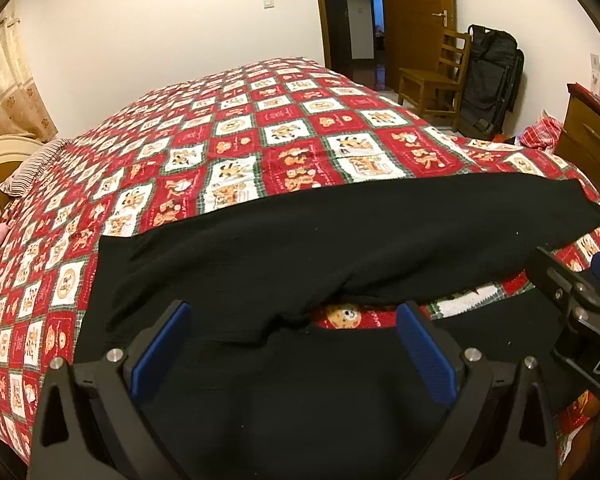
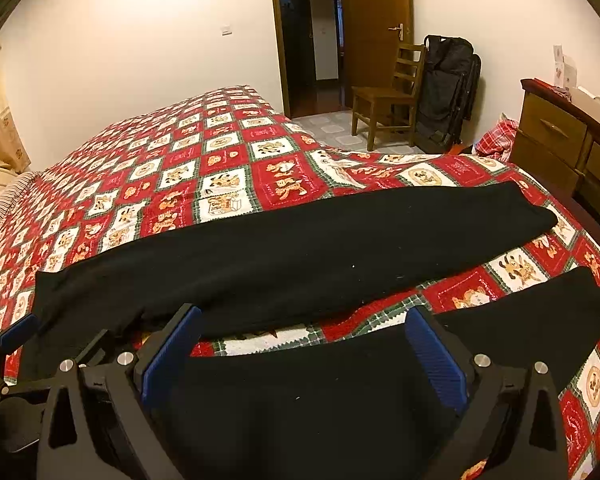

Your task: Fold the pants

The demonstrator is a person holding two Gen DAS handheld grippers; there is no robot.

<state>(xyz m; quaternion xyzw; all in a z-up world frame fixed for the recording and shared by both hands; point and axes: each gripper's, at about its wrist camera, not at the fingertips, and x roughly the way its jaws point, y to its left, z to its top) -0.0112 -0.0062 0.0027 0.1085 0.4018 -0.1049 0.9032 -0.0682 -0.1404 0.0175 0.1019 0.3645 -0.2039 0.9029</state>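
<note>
Black pants (image 1: 340, 240) lie spread flat on the bed, both legs running to the right, the far leg (image 2: 300, 252) and the near leg (image 2: 520, 320) apart with quilt showing between them. My left gripper (image 1: 294, 320) is open, jaws wide, just above the near leg close to the crotch. My right gripper (image 2: 304, 322) is open, jaws wide, above the near leg further right; it also shows in the left wrist view (image 1: 580, 292). The left gripper shows at the left edge of the right wrist view (image 2: 16, 336). Neither holds cloth.
The bed carries a red and white checked quilt (image 1: 240, 140) with a striped pillow (image 1: 32, 168) at the left. A wooden chair (image 2: 384, 96), black luggage (image 2: 446, 92), an open door (image 2: 376, 20) and a wooden dresser (image 2: 560, 140) stand beyond the bed.
</note>
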